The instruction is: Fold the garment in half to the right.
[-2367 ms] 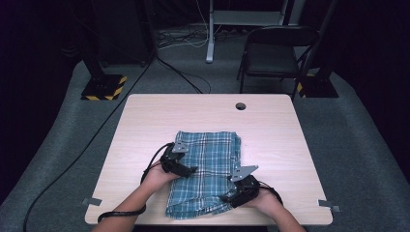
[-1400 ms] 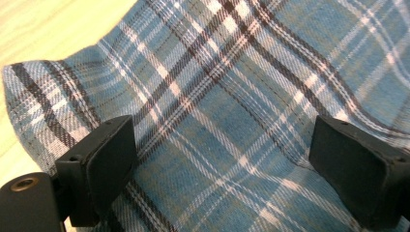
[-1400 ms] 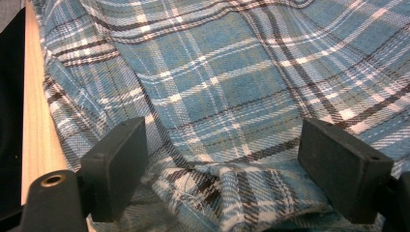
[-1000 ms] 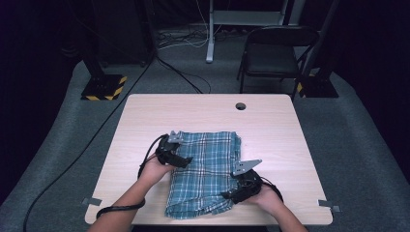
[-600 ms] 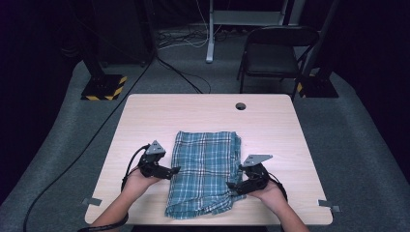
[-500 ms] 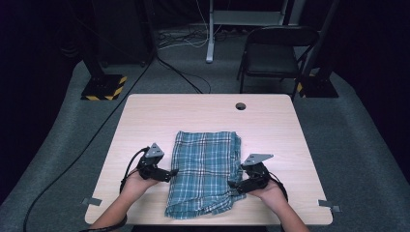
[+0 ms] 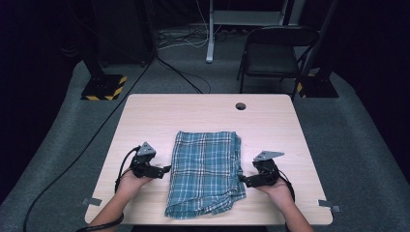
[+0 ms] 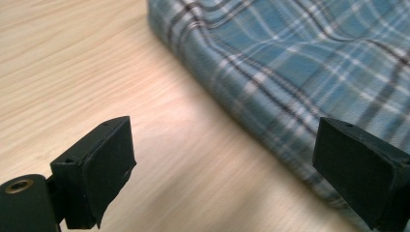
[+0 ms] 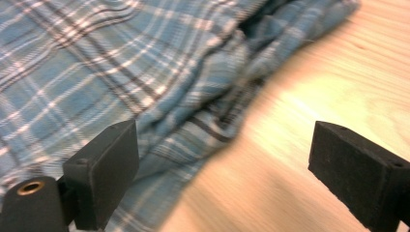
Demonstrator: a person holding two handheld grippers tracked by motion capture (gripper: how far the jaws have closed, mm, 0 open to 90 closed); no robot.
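Now, cloth: the folded blue plaid cotton cloth (image 7: 205,171) lies flat on the pale wooden table (image 7: 203,113), at the centre of the near half, its long sides running from 12 to 6 o'clock.
Cloth edges: the far edge is straight and neat; the near edge is rumpled and stops just short of the table's near rim; the right side shows loose layers and a dark fold opening in the right gripper view.
Left gripper: the black hand-held left gripper (image 7: 164,170) sits at the cloth's 9 o'clock, pointing at its left edge, jaws wide apart with nothing between them; in the left gripper view the folded edge runs just past the right-hand jaw over bare wood.
Right gripper: the black hand-held right gripper (image 7: 243,180) sits at the cloth's 4 o'clock, pointing at its right edge, jaws spread wide and gripping nothing; in the right gripper view one jaw hangs over plaid and the other over bare wood.
Open room: bare tabletop spreads wide at 12 o'clock, up to a small round cable hole (image 7: 240,106); clear strips of wood run along 9 and 3 o'clock beside each hand.
Beyond the table: a black folding chair (image 7: 275,50) stands on the grey floor at 1 o'clock, well apart from the table.
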